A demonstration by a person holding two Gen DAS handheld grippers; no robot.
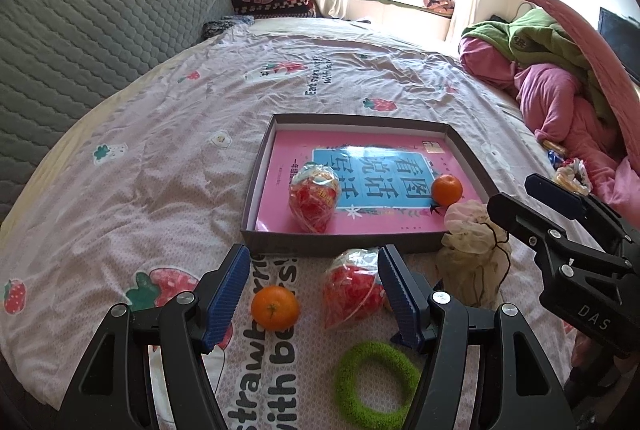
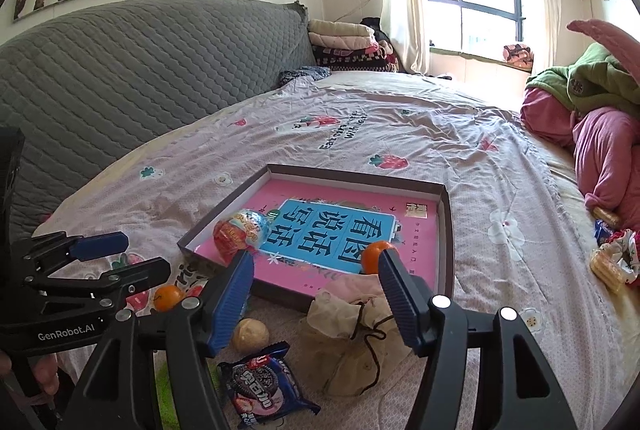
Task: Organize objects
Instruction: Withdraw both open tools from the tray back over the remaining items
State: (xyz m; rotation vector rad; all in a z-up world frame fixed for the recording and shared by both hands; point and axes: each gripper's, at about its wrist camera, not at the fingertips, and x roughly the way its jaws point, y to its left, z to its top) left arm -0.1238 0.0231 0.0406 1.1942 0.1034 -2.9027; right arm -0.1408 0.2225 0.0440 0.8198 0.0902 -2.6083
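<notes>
A shallow grey box lies on the bed with a pink book, a red candy bag and an orange inside. My left gripper is open and empty above a second orange and a second red candy bag lying in front of the box. My right gripper is open and empty over a beige drawstring pouch. A green ring lies close below the left gripper.
An Oreo pack and a round bun lie near the right gripper. Snack packets and piled pink and green clothes sit at the right. A grey quilted headboard runs along the left.
</notes>
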